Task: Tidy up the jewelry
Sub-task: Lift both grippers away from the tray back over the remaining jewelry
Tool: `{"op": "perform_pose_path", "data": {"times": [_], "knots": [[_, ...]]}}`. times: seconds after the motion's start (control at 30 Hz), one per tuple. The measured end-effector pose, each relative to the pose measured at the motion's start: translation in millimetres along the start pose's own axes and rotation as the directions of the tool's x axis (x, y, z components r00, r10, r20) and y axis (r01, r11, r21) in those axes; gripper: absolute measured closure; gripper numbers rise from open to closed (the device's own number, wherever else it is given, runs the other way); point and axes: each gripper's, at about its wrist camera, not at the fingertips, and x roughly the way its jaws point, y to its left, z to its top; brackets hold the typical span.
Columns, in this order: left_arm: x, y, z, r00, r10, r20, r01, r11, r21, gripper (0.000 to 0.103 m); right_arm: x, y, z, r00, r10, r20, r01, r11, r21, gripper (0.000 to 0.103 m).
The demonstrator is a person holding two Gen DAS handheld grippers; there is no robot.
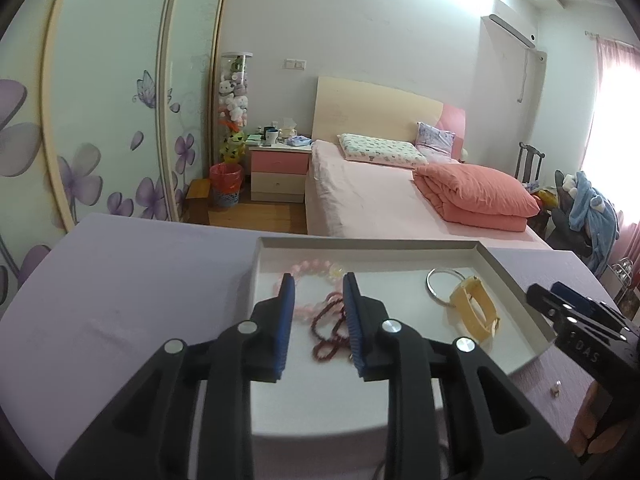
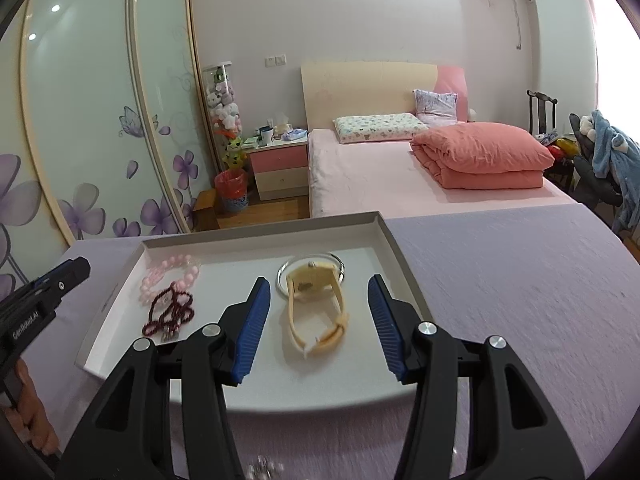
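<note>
A shallow white tray (image 1: pixel 516 276) (image 2: pixel 384 236) lies on a lilac cloth. In it are a pink bead bracelet (image 1: pixel 316 268) (image 2: pixel 168 272), a dark red bead string (image 1: pixel 328 328) (image 2: pixel 168 312), a silver bangle (image 1: pixel 434 288) (image 2: pixel 282 276) and a cream wristwatch (image 1: pixel 476 312) (image 2: pixel 316 308). My left gripper (image 1: pixel 318 288) is open and empty, above the red bead string and pink bracelet. My right gripper (image 2: pixel 318 288) is open and empty, its fingers on either side of the watch, above it.
A small white stud (image 1: pixel 555 389) lies on the cloth right of the tray. Something small and shiny, blurred (image 2: pixel 264 468), lies near the front edge. A bed (image 1: pixel 380 196), a bedside cabinet (image 1: pixel 278 172) and sliding wardrobe doors (image 1: pixel 100 120) stand beyond the table.
</note>
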Motion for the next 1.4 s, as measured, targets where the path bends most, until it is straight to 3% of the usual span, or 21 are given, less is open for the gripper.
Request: {"op": "perform_pose_path", "data": {"times": [0.43,0.7,0.9,1.17,1.4], "knots": [[-42.8,3.0,-22.0,1.000,-0.010,0.007,0.010,1.000,-0.011,0.076,-38.5,-5.8,-22.6,1.000,0.003,0.018,-0.003,1.000,0.004,0.051],[-93.4,4.8,-59.8,0.999,-0.045,0.004,0.045,0.999,0.024,0.064,-86.0,-17.0,-68.8,1.000,0.013,-0.003,-0.013,1.000,-0.011,0.050],[-123.6,19.4,-93.3,0.998,-0.046,-0.040,0.047,0.999,0.012,0.059,-109.8,-28.3,-102.1,0.999,-0.007,-0.046,0.006,1.000,-0.029,0.050],[-140.3,27.8,-113.6,0.999,-0.024,-0.043,0.025,0.999,0.026,0.055,-105.5,-33.8,-111.4,0.994,-0.021,-0.105,0.019,1.000,-0.015,0.050],[-131.2,32.5,-110.1,0.998,-0.017,-0.060,0.018,1.000,0.002,0.053,-78.8,-22.2,-114.0,0.976,-0.004,-0.218,0.002,1.000,-0.012,0.050]]}}
